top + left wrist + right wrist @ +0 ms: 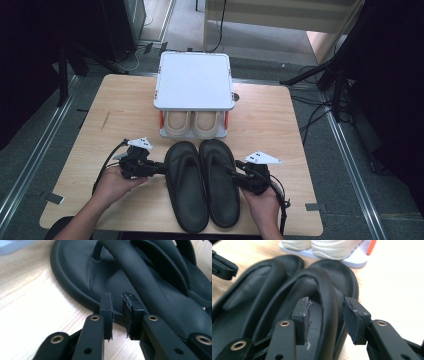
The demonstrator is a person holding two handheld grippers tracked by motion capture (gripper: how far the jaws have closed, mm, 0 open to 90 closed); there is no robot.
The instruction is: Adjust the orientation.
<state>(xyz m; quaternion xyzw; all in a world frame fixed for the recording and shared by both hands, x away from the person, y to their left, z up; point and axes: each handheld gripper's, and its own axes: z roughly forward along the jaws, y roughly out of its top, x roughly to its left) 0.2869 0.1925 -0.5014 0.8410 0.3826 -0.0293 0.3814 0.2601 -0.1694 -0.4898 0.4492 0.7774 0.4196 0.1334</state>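
Two black sandals near bench front edge; left gripper jaws released at left sandal rim, right gripper jaws released astride right strap.

Even overhead light brightens the pale wooden bench; dark surroundings. In the right gripper view, glare bleaches the bench right of the tongs; distant things blur.

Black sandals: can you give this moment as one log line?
sandals: side by side on table | left gripper: open at left sandal's rim | right gripper: open around right strap
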